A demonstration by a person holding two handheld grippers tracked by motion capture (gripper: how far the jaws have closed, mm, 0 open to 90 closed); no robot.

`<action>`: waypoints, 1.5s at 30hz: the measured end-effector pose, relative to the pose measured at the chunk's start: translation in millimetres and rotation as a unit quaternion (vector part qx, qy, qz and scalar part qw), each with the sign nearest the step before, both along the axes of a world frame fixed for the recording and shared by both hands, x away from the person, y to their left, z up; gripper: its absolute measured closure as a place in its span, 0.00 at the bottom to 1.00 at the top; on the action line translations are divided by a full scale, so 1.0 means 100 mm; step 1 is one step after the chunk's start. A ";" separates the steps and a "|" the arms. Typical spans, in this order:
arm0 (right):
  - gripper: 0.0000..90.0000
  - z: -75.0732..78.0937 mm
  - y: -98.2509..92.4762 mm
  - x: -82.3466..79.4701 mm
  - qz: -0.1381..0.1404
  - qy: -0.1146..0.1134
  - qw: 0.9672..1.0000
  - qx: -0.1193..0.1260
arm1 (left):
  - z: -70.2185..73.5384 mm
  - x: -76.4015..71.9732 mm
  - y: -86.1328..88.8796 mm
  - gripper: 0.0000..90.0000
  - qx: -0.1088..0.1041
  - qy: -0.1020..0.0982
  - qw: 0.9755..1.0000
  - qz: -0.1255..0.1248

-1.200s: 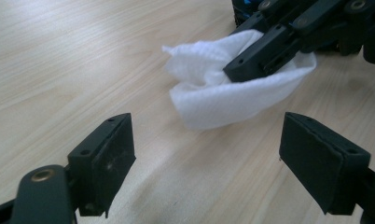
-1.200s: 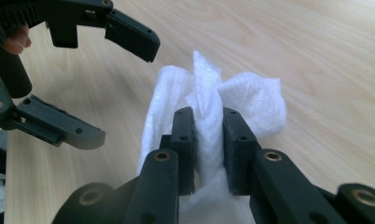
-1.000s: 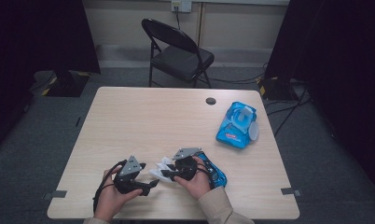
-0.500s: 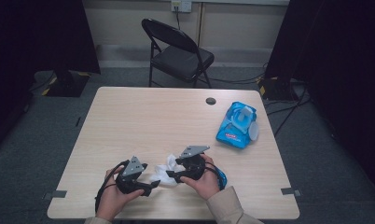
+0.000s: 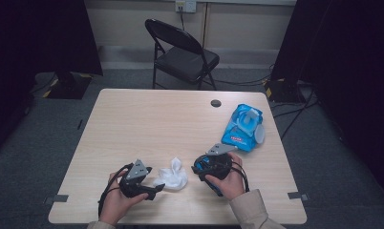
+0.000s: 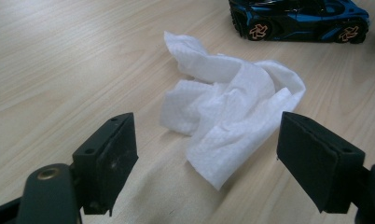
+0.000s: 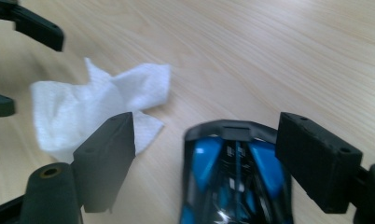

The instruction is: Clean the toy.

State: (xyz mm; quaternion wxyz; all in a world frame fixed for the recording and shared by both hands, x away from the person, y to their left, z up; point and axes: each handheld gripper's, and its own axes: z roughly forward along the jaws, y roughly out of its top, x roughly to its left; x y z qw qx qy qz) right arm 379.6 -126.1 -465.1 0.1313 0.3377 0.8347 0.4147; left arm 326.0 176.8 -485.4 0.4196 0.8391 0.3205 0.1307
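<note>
Two hand-held grippers were held low over the pale wooden worktop (image 5: 147, 119). The left hand-held gripper (image 6: 206, 154), jaws spread, faced the crumpled white paper wipe (image 6: 230, 105). The right hand-held gripper (image 7: 204, 158), jaws apart, straddled the blue-and-black toy car (image 7: 232, 177), which is best clamped squarely at mid-body.

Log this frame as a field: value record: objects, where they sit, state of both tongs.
table: light wood tabletop, round grommet hole near far edge
wipe: crumpled white wipe lying on the table, between the two tongs
toy car: blue and black toy car on the table, between the right tongs' jaws, no contact visible
wipes pack: blue wipes pack, lid flipped open, far right of table
left tongs: open, jaws either side of the wipe's near end, not touching
right tongs: open
background: black folding chair beyond the table
</note>
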 end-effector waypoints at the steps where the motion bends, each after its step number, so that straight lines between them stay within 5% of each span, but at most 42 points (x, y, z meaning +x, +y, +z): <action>1: 0.21 -0.02 -0.02 0.01 -0.004 0.000 1.000 0.000 | 0.00 0.00 0.00 0.22 0.001 0.000 1.000 -0.001; 21: 0.21 -0.36 -0.04 0.13 -0.020 0.031 0.999 -0.030 | -0.05 0.02 0.00 0.22 0.002 0.008 1.000 -0.002; 45: 0.28 -0.38 0.01 0.11 -0.021 0.023 0.998 -0.058 | -0.04 0.02 -0.01 0.22 0.006 0.004 1.000 -0.005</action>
